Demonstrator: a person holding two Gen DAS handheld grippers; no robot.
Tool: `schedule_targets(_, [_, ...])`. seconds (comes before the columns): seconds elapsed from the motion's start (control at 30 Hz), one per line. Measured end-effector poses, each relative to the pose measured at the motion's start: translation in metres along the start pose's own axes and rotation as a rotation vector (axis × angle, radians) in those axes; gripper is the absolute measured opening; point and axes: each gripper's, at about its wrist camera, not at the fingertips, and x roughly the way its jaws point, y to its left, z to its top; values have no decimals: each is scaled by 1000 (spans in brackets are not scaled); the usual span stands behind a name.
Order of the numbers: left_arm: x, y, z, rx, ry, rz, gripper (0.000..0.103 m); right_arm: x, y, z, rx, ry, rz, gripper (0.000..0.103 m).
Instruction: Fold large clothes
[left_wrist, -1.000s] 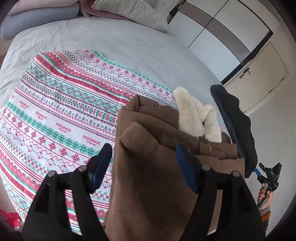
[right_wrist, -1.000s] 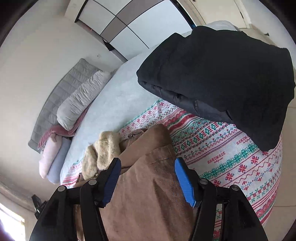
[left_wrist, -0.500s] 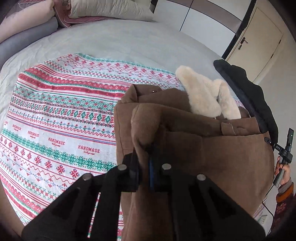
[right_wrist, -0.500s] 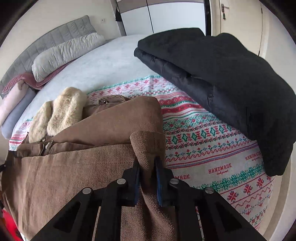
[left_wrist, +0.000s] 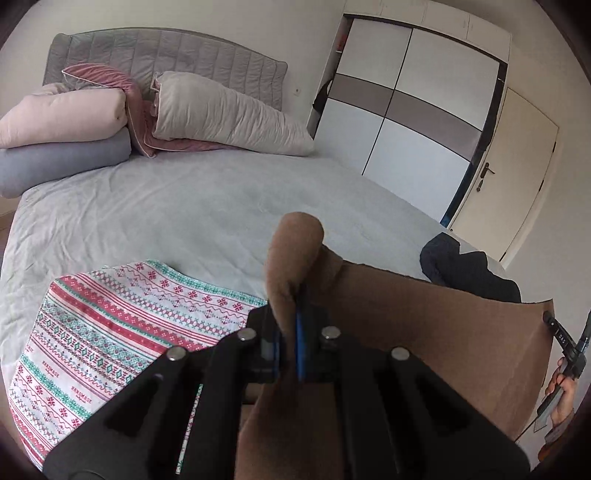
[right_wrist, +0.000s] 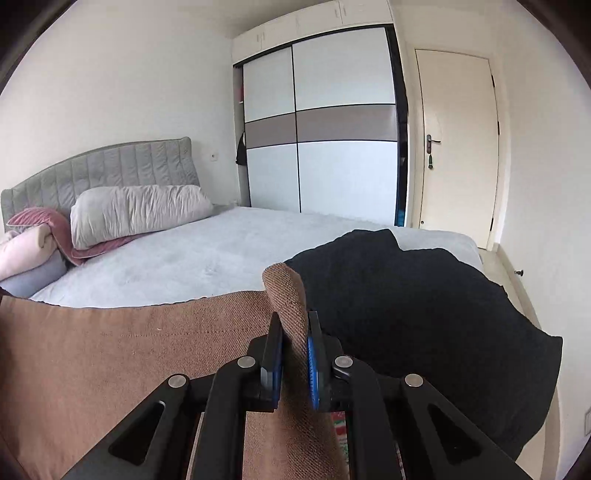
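A large brown coat (left_wrist: 424, 325) hangs lifted between my two grippers, its edge stretched taut above the bed. My left gripper (left_wrist: 288, 332) is shut on one bunched corner of the coat. My right gripper (right_wrist: 293, 339) is shut on the other corner of the coat (right_wrist: 129, 343). The coat's fur collar and lower part are hidden below both views. The other gripper, held in a hand (left_wrist: 565, 354), shows at the right edge of the left wrist view.
A patterned red, green and white blanket (left_wrist: 110, 332) lies on the grey bed (left_wrist: 184, 206). A folded black garment (right_wrist: 424, 314) lies at the bed's right side. Pillows (left_wrist: 221, 114) and rolled bedding are stacked at the headboard. A wardrobe (right_wrist: 321, 122) and door (right_wrist: 458, 147) stand behind.
Both grippers closed on the coat's corners, then lifted it up off the bed. Both views now tilt up toward the headboard and wardrobe.
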Motion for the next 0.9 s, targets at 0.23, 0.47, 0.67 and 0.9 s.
schedule_targets(0.23, [111, 9, -20, 8, 49, 123, 8, 106, 33, -21, -80, 77, -112, 10])
schedule_targets(0.47, [188, 15, -69, 120, 87, 220, 9, 185, 39, -70, -128, 188, -181, 10])
schedule_targets(0.67, [206, 27, -77, 78, 137, 199, 15, 199, 42, -86, -158, 252, -204, 11])
schedule_targets(0.9, [212, 39, -80, 23, 168, 179, 22, 203, 37, -90, -135, 284, -189, 13])
